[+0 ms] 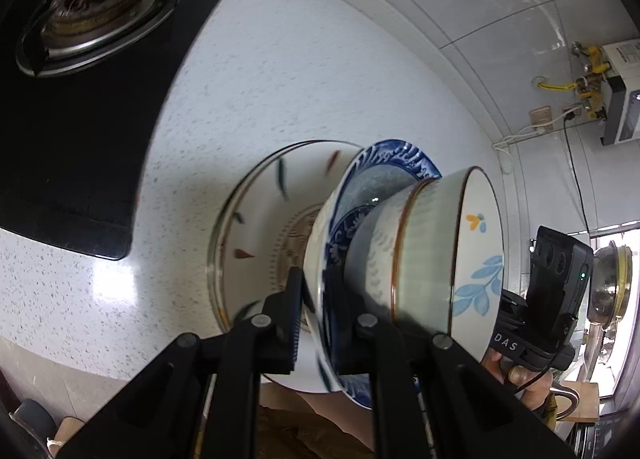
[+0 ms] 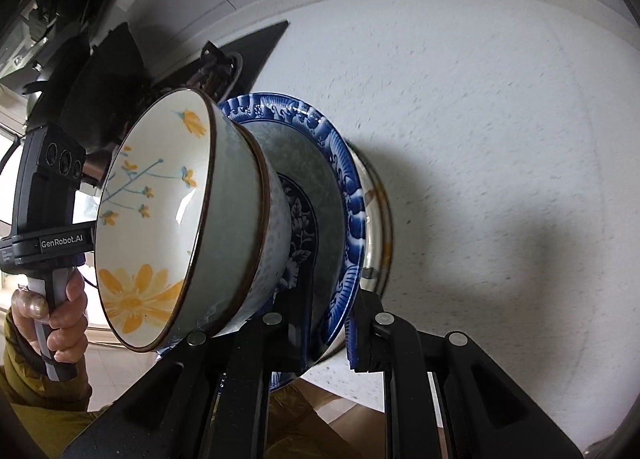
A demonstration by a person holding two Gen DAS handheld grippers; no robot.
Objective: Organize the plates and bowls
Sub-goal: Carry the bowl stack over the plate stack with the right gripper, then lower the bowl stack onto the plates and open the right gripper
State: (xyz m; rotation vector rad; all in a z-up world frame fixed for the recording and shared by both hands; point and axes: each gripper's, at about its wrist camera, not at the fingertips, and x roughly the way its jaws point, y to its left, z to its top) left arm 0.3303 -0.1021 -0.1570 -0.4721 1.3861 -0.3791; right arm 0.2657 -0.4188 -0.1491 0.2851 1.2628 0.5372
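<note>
A stack hangs in the air over the counter. It is made of a white fish-painted plate (image 1: 256, 219) (image 2: 378, 219), a blue-patterned plate (image 1: 392, 163) (image 2: 320, 179) and a flowered bowl (image 1: 424, 243) (image 2: 160, 219) nested in it. The stack appears tilted in both views. My left gripper (image 1: 320, 319) is shut on the near rims of the two plates. My right gripper (image 2: 330, 331) is shut on the rims at the opposite side. Each view shows the other gripper's body beyond the bowl, its fingers hidden by the dishes.
A white speckled counter (image 1: 240, 79) (image 2: 480, 139) lies below, with a black gas hob (image 1: 80, 139) and its burner (image 1: 92, 7) at the left. A tiled wall and a water heater (image 1: 624, 91) stand behind. A person's hand (image 2: 60, 307) grips the left gripper's handle.
</note>
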